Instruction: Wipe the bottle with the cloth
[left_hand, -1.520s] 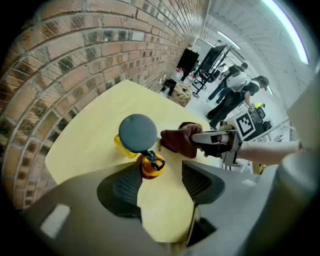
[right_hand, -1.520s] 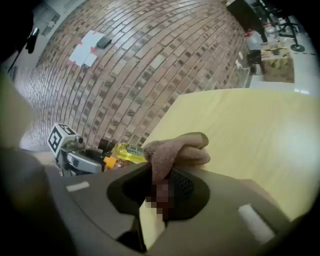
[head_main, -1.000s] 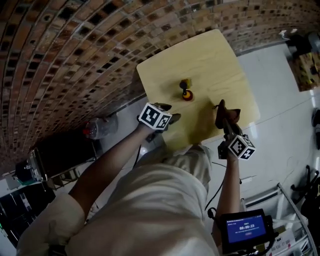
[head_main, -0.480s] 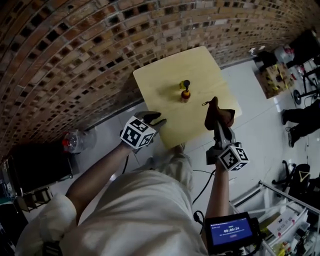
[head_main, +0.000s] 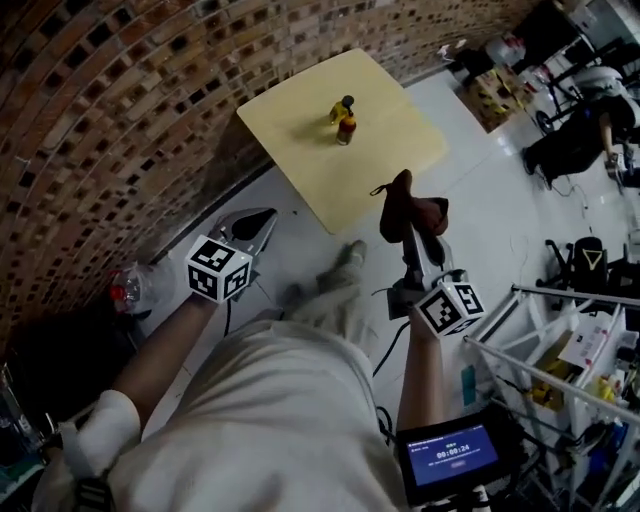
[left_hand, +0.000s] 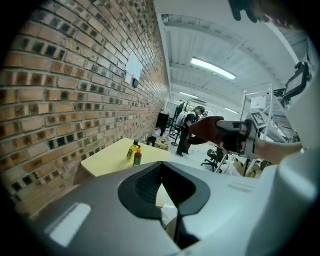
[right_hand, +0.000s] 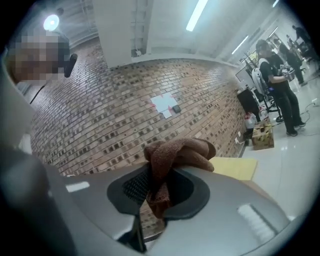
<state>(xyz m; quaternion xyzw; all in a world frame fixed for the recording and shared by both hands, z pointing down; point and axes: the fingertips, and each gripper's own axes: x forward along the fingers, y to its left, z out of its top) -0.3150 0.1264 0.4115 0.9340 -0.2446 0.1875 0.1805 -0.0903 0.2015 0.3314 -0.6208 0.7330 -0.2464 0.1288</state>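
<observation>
A pale yellow table (head_main: 300, 150) is standing against a brick wall (head_main: 100, 120), a clear red-capped plastic bottle (head_main: 128, 288) is lying on the grey floor (head_main: 480, 190) at the wall's foot, and a timer screen (head_main: 448, 462) is glowing beside a white wire rack (head_main: 560, 370).

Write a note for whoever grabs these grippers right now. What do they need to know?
Left gripper: shut, empty, short of the yellow table.
Right gripper: shut on the brown cloth, held up beside the table.
A yellow bottle and a red bottle stand together on the table, neither gripper near them.
Done: cloth is in hand.
Left: probably hold a bottle and wipe it; no wiping shows yet.
</observation>
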